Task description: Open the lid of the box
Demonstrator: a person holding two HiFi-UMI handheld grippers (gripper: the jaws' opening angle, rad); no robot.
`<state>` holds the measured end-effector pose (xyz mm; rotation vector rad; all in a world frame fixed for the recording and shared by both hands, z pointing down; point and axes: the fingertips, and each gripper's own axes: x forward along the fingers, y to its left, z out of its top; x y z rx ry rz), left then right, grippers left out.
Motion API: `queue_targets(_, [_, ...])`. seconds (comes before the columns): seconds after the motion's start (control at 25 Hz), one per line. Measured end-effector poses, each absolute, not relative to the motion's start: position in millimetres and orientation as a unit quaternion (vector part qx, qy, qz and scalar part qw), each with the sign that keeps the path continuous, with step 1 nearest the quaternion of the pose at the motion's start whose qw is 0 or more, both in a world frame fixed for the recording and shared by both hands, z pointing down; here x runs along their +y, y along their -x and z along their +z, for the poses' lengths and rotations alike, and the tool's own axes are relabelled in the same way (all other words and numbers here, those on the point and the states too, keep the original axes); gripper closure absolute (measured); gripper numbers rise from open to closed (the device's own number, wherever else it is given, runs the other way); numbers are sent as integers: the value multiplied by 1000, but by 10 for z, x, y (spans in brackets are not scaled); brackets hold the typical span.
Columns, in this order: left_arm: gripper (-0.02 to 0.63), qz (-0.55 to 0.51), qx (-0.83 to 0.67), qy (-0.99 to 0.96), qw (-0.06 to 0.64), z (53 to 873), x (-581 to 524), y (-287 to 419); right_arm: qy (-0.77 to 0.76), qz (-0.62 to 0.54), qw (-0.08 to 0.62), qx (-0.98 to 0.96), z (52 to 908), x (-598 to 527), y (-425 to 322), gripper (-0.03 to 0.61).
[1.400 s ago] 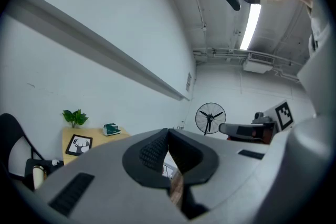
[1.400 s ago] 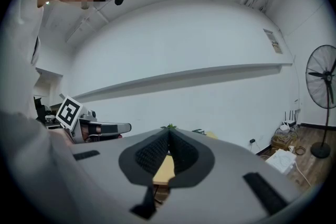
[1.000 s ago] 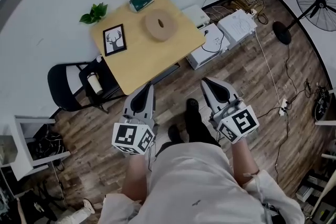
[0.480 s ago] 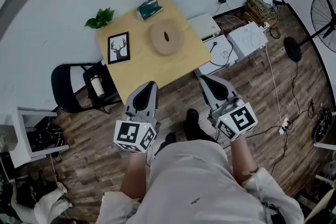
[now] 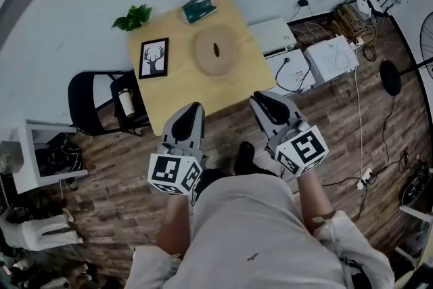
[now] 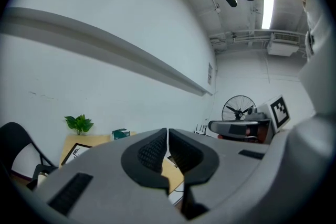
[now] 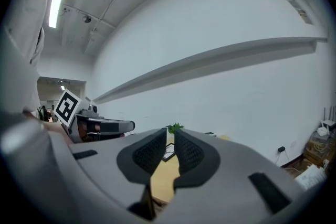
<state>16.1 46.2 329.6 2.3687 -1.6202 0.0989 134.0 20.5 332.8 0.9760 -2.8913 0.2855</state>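
Surface: a square, light wooden surface [image 5: 183,91] stands against a white wall; every place below is given by it.
Box: a round, flat, tan wooden box [image 5: 216,49] sits near the surface's middle, a little toward its right edge. The lid is on, a short dark slot shows in it, and nothing touches it.
Right hand: the grey right hand-held gripper [image 5: 257,99] hangs at the right end of the surface's near edge. Its jaws have just been opening and stand a narrow slit apart, with nothing between them.
Left hand: the grey left hand-held gripper [image 5: 195,107] hangs at the near edge, further left, with its jaws pressed together and empty.
Key relation: the box lies ahead of both, between their lines and well apart from each. Being round it has no long axis; only the slot runs roughly near to far. Neither hand looks clearly nearer.
Stage: approach, lid not yet touched.
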Motion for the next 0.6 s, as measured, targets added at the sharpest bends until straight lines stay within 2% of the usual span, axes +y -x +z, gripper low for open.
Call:
queue_targets(0.16, [606, 39, -574, -805, 141, 3390, 389, -207, -294, 87, 55, -950, 3456, 71, -1350, 512])
queue_targets(0.6, [604, 53, -591, -787, 169, 3685, 276, -14, -258, 73, 114, -957, 3817, -189, -1072, 459])
